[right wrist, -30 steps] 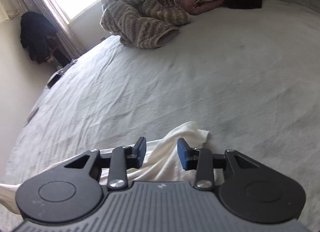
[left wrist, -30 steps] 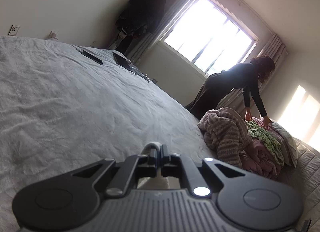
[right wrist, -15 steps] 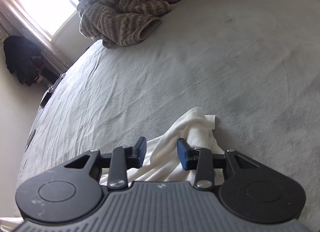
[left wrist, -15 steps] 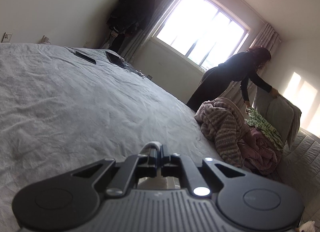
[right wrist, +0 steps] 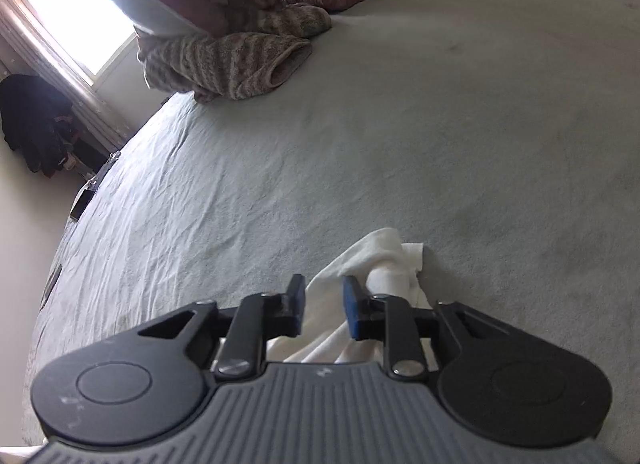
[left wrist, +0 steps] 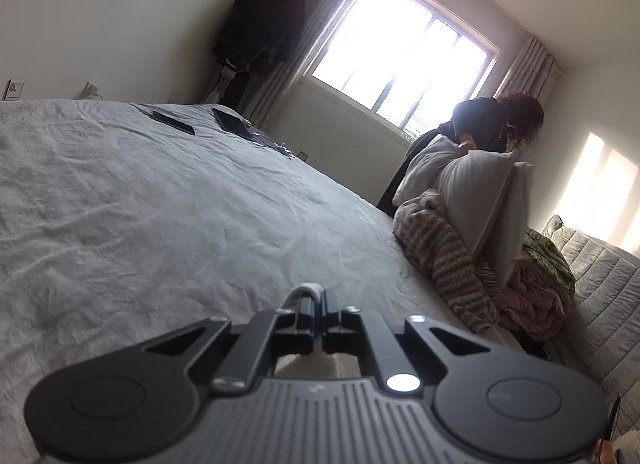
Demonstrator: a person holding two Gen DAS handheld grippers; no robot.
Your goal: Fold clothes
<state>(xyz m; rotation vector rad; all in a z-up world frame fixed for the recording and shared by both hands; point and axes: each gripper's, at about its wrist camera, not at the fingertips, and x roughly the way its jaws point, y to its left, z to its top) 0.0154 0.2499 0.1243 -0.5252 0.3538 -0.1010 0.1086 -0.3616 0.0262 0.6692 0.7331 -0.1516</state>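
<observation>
While our left gripper (left wrist: 318, 318) clenches a white cloth (right wrist: 376, 264) edge at lower centre, our right gripper (right wrist: 323, 304) gapes around it, bunched on the bed (right wrist: 400, 143), likely readying a fold.

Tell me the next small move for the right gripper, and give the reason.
Probably close the right gripper on the white cloth: its jaws stand open with a bunched fold between them, while the left gripper is already shut on white fabric.
</observation>
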